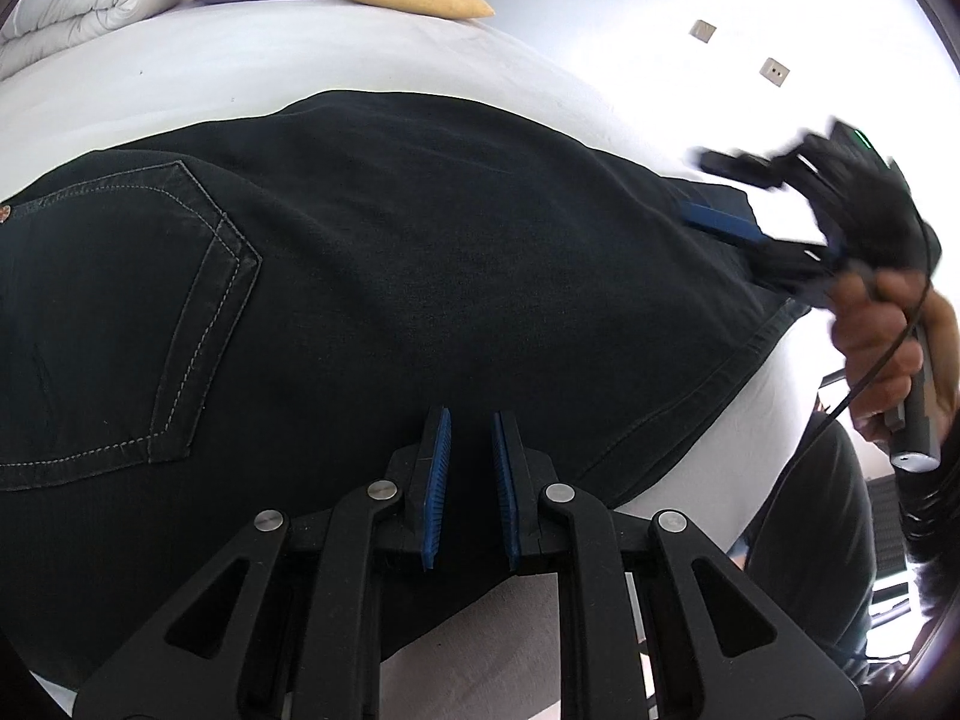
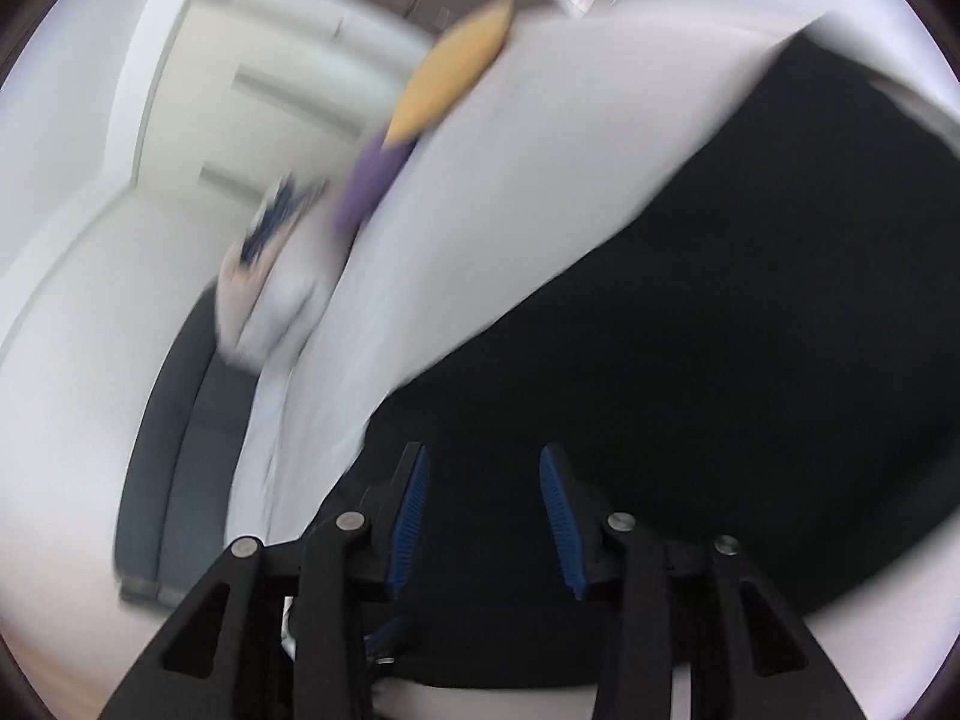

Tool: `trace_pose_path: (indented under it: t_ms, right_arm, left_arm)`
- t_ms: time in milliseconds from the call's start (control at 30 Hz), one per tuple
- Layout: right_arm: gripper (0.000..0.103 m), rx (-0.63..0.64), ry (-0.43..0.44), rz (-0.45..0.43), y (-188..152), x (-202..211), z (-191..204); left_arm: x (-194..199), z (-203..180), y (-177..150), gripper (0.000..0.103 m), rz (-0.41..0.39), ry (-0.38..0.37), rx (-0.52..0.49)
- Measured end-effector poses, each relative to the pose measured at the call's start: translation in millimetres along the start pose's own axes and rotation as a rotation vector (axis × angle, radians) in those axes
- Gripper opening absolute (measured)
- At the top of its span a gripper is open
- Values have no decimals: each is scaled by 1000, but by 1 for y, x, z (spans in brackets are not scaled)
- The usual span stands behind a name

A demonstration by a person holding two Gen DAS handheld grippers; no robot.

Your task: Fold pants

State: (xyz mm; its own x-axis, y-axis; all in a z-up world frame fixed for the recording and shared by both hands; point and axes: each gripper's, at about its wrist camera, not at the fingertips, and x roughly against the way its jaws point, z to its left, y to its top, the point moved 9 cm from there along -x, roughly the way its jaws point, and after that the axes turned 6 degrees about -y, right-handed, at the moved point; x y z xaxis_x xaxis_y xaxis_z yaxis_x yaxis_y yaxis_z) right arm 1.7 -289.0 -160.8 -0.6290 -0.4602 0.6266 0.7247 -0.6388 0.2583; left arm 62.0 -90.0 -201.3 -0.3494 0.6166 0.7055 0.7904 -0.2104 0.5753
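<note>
Black pants (image 1: 420, 252) flat on white bed (image 1: 240, 60), pocket upward.

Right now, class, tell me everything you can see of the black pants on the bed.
The black pants look like dark denim, lying spread flat on the white bed sheet. A back pocket with pale double stitching shows at the left; a stitched hem edge runs along the lower right. The right hand-held gripper is at their far right edge; contact is unclear. The left hand-held gripper shows nothing between its pads.
</note>
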Motion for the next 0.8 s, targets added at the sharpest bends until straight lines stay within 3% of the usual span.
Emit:
trace_pose_path:
  t_ms: [67, 133, 200, 267, 400, 567, 633, 667, 733, 800]
  right_arm:
    - [43, 9, 13, 75, -11, -36, 13]
    - [43, -15, -31, 118, -14, -68, 8]
    - [18, -98, -8, 112, 0, -78, -7]
    - [1, -166, -24, 40, 19, -60, -45]
    - [0, -323, 16, -136, 79, -8, -114]
    - [0, -354, -161, -390, 135, 82, -183]
    - [2, -372, -281, -453, 143, 112, -204]
    - [14, -414, -386, -493, 140, 136, -219]
    - [15, -469, -344, -541, 129, 160, -224]
    - [18, -381, -305, -554, 111, 167, -188]
  left_arm:
    - [1, -3, 1, 14, 0, 5, -3]
    - [0, -4, 1, 14, 1, 4, -4]
    - [0, -5, 1, 14, 0, -2, -2]
    - [-1, -5, 1, 14, 0, -10, 3]
    - [0, -2, 1, 14, 1, -19, 7]
    - [1, 1, 1, 14, -2, -21, 10]
    - [1, 1, 0, 14, -5, -22, 12]
    - [1, 2, 0, 14, -7, -21, 12]
    - [-1, 2, -2, 14, -12, -18, 12]
    - [-1, 2, -3, 14, -14, -16, 11]
